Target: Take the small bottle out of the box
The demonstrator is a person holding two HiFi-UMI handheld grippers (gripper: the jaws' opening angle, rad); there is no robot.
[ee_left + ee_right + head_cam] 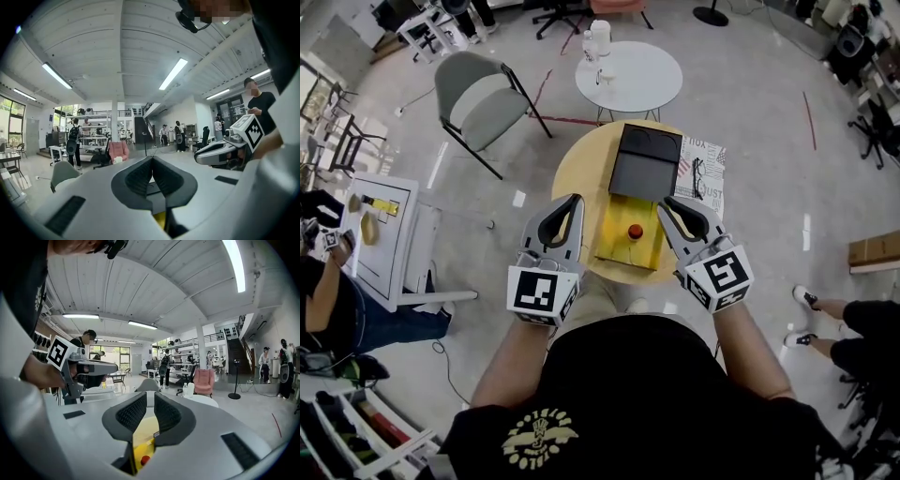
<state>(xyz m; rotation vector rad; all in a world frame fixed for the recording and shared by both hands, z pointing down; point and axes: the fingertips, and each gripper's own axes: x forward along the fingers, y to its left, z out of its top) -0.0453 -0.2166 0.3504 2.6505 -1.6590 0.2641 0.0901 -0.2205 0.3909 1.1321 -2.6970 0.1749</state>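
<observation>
- A yellow box [619, 246] is lying open on a round wooden table [572, 173]. Its black lid [645, 161] is lying back flat on the far side of the box.
- The small bottle [635, 232] is sitting inside the yellow box, around the middle of its floor. Its red cap is facing up toward the head camera, and neither gripper is touching it.
- The left gripper [573, 201] is hovering just beside the box's left edge, with its tip reaching toward the seam where the lid meets the box.
- In the left gripper view, the left gripper [151, 161] is keeping its jaws pressed together tip to tip, and nothing is sitting between them.
- The right gripper [668, 201] is hovering at the box's right edge, level with the left one, so the box is lying between the two.
- In the right gripper view, the right gripper [150, 397] is holding its jaws slightly spread and is pinching nothing. Through the narrow gap the box's yellow floor is showing, with the bottle's red cap below the pads and clear of them.
- A sheet of patterned paper [712, 155] is sticking out just to the right of the box, and a pair of eyeglasses [697, 178] is resting on it.
- Beyond the box's lid, a white round table [642, 89] is standing apart from the wooden one. A grey folding chair [483, 98] is standing farther off to the box's left.
</observation>
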